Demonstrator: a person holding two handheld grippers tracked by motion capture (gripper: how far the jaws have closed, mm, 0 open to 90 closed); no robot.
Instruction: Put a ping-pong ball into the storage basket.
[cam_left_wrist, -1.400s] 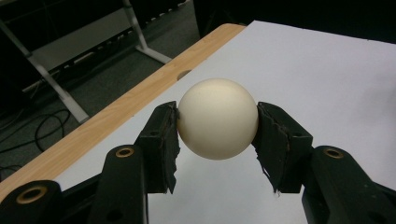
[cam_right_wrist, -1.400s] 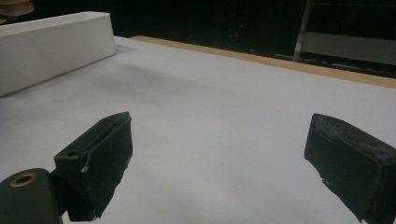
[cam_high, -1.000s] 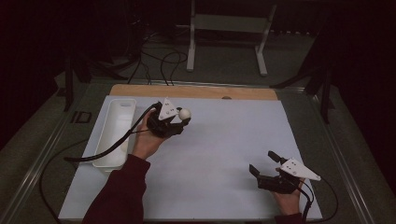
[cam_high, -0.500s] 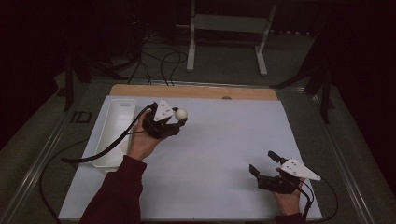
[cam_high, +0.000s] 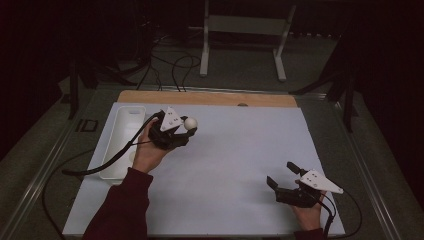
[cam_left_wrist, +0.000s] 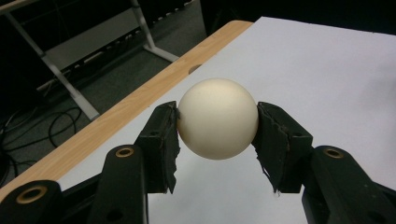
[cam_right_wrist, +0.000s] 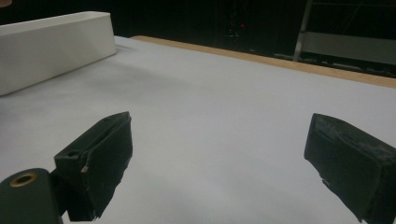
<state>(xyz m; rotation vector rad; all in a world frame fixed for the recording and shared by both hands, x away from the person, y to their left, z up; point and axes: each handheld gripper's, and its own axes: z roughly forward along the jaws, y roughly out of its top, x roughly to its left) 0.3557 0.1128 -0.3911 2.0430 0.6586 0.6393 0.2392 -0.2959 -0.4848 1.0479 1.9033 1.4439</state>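
Nearest the person, the right gripper (cam_high: 285, 175) rests low at the near right corner of the white sheet (cam_high: 240, 170), its jaws spread wide with nothing between them; in the right gripper view bare sheet runs ahead of them to the wooden strip (cam_right_wrist: 299, 63) at the far edge. The right hand (cam_high: 309, 216) sits just inside the sheet's near edge, with the right edge close beside it.

The middle of the sheet is open — room on every side between the two grippers, which are well apart.

Farther off and to the left, the left gripper (cam_high: 189, 127) is clenched on a white ball (cam_high: 190, 123); in the left gripper view both pads press its sides and it hangs above the sheet, not touching it. The ball (cam_left_wrist: 217, 117) is over the far left part of the sheet, just right of the white tray (cam_high: 120, 145) that lies along the left edge. A pale round thing lies in the tray by the left wrist, too hidden to name.

Against the earlier frames, the left gripper and ball have shifted a little toward the tray and the far edge; the grip is unchanged. The right gripper has stayed put.

The left forearm, in a dark red sleeve (cam_high: 122, 207), angles up from the bottom edge, the left hand (cam_high: 150, 150) wrapped under the gripper — its jaws point right and away. The cable (cam_high: 107, 162) trails across the tray and off the sheet.
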